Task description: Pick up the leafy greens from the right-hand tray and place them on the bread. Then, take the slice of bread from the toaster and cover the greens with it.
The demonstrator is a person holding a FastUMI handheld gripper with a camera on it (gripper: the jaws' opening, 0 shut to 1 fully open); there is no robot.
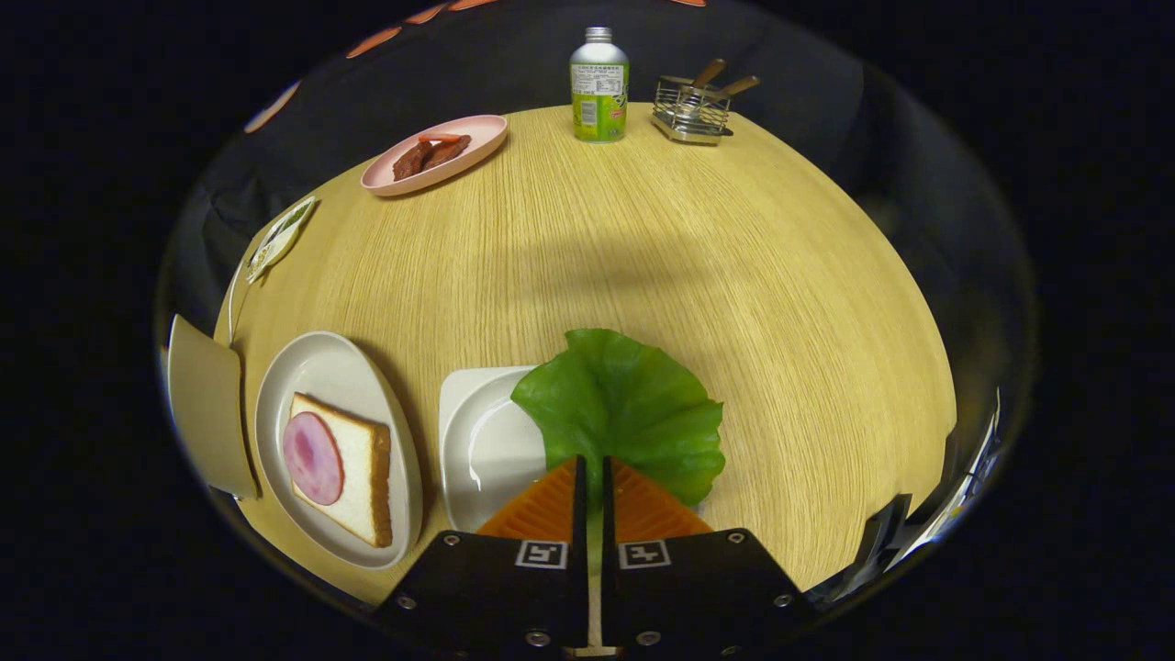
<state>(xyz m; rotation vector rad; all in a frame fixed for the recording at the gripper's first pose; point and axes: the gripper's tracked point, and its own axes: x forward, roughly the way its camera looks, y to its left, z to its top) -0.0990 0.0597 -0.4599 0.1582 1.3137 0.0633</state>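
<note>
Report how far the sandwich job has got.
Done: the hand-held gripper is shut on the lettuce leaf, lifted over the white tray. In hand: carrying it. Left: lay it on the bread with the ham slice, then fetch the toaster slice to cover it.

The bottle's (598, 87) label print is too small to read

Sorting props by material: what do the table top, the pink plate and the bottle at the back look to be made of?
Table top: light wood or wood-look laminate, matt, with fine straight grain.
Pink plate: probably plastic or melamine, smooth with a dull sheen.
Bottle: likely metal, given its silvery neck and cap, under a printed wrap.
The gripper is shut on the green leaf.
</note>
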